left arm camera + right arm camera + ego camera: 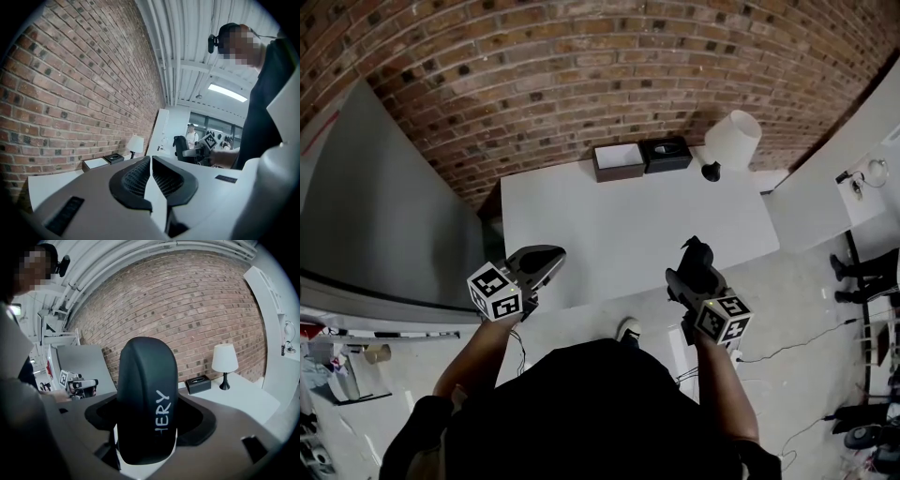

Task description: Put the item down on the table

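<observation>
Black item [147, 394] upright (lengthwise), right tongs [694, 269]

table [628, 225] white | wall [581, 75] red-brown brick | lamp [733, 139] white shade, black base | box [666, 153] black | item [147, 408] black, white lettering | left gripper [150, 161] light grey, black pads, black-white marker cube

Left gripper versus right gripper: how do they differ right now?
The left gripper is shut on nothing, its jaws meeting; the right gripper is shut on a dark rounded item with white lettering, its jaws held wide. Both hover near the white table, at its front edge.
</observation>
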`<state>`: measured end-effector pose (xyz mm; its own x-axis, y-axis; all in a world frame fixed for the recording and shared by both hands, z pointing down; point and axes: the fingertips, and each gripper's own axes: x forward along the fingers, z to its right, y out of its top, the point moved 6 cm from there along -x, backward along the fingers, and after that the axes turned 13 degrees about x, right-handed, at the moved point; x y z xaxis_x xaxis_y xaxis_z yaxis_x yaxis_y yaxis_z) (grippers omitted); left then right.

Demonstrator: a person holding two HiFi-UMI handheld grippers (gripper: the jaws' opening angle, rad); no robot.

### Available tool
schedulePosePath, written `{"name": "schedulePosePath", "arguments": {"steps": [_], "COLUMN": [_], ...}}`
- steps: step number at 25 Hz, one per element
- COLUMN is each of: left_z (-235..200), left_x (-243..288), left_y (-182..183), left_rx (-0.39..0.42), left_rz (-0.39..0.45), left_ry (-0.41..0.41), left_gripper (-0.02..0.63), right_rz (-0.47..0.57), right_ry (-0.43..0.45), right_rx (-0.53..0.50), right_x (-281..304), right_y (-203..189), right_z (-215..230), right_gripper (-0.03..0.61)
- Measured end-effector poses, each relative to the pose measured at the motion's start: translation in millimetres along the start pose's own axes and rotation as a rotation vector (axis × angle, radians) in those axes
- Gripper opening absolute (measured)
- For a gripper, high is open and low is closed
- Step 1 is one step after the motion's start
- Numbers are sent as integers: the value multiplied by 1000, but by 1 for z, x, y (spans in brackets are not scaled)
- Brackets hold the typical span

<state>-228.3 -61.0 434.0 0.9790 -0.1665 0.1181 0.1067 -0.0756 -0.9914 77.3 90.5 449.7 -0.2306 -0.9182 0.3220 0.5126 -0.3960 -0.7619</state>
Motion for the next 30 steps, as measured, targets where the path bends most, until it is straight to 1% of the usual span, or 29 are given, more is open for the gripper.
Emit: {"name": "schedulePosePath", "arguments": {"steps": [6, 10, 18, 30], "left_z": [-8, -8, -12, 0], "left_x": [23, 37, 61, 101], "left_y": [0, 5, 12, 17], "left_rx": [-9, -9, -5, 2], "left_rz": [2, -1, -14, -31], "left_ry": [41, 61, 115, 177], "left_gripper": [34, 34, 32, 34], "right_rz": [-19, -36, -55, -72], "right_ry": [21, 18, 62, 115], "right_rx": [-21, -51, -47, -34], "right_x": [12, 17, 30, 38], "right_y": [25, 40, 61, 90], "right_z": [24, 43, 73, 120], "right_gripper": [348, 348, 348, 348]}}
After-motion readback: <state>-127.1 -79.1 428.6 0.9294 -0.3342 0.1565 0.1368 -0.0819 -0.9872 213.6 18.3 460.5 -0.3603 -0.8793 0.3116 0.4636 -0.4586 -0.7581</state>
